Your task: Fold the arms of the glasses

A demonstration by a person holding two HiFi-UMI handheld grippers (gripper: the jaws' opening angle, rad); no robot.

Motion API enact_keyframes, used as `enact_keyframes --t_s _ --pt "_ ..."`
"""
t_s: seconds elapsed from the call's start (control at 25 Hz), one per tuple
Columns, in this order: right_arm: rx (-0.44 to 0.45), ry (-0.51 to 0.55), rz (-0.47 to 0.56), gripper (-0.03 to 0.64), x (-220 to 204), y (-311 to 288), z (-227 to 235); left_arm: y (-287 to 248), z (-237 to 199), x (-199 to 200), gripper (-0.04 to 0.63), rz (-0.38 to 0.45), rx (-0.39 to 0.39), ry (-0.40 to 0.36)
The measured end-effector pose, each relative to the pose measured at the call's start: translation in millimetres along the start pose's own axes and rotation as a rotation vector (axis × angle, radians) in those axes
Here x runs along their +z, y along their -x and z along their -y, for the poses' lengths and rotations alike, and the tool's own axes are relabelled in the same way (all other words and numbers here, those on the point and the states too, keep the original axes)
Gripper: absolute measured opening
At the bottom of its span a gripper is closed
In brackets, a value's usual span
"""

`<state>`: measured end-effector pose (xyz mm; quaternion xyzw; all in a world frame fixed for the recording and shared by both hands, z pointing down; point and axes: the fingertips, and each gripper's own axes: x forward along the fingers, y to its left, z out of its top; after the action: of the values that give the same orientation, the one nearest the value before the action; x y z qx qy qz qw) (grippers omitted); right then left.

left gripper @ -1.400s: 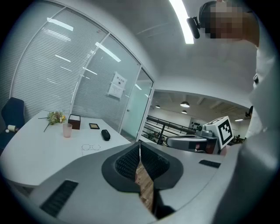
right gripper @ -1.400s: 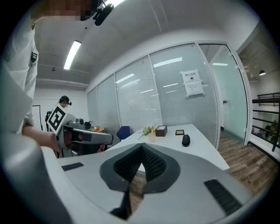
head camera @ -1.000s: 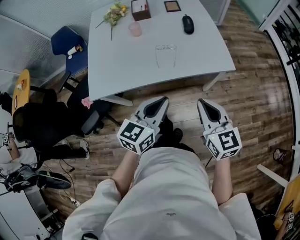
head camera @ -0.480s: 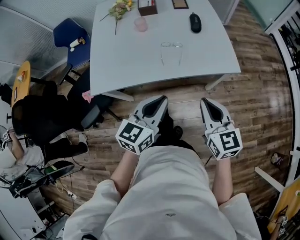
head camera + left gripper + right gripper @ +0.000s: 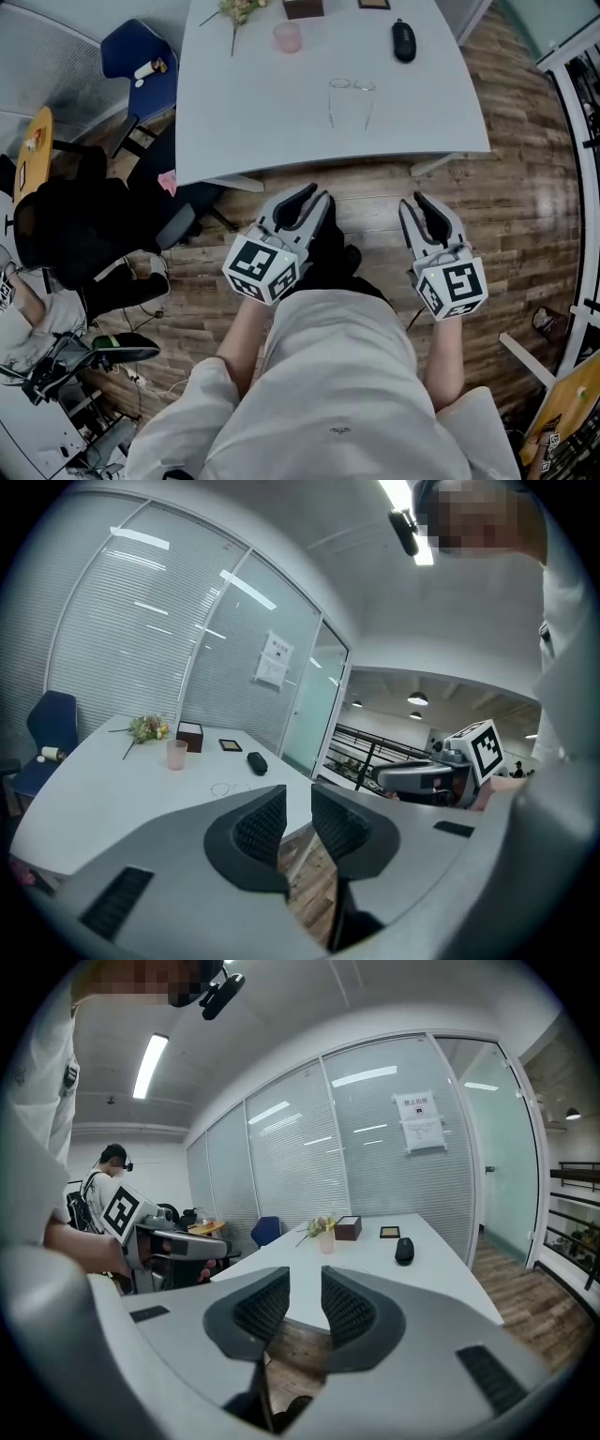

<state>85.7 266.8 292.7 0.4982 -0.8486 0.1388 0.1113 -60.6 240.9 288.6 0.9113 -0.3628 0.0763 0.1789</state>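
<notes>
Clear-framed glasses (image 5: 351,96) lie on the white table (image 5: 262,122) with both arms unfolded toward me; in the left gripper view the glasses (image 5: 228,788) are small, beyond the jaws. My left gripper (image 5: 317,195) is open, over the wooden floor just short of the table's near edge. My right gripper (image 5: 413,199) hovers beside it, to the right. Its jaws have just been opening, with nothing between them. Both grippers are well short of the glasses. The left gripper (image 5: 298,794) and the right gripper (image 5: 305,1274) each show a clear gap between the ribbed pads.
Toward the table's far end stand a pink cup (image 5: 287,37), a black mouse (image 5: 403,41), a flower sprig (image 5: 239,9) and a dark box (image 5: 302,8). A blue chair (image 5: 136,66) and a black office chair (image 5: 84,234) stand left of the table.
Both grippers were shut in the earlier frames and now stand open. Both hands have edged forward toward the table, and my view has moved up to it.
</notes>
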Motion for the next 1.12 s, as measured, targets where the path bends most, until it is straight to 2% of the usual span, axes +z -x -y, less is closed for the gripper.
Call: enact_keyframes --t_s 0.32,0.68,1.12 --pt "0.013 0.003 0.004 0.186 19.2 -35.0 21.5 -23.1 -41.0 14.4 0.110 -0.001 0.016 0.003" --pt "0.005 0.017 -0.036 0.193 35.0 -79.8 50.1 -61.2 -80.5 28.8 0.114 -0.013 -0.003 0.014" --pt "-0.029 0.057 -0.029 0.199 75.1 -130.9 73.6 -102.0 -125.1 65.3 0.112 0.000 -0.060 -0.005"
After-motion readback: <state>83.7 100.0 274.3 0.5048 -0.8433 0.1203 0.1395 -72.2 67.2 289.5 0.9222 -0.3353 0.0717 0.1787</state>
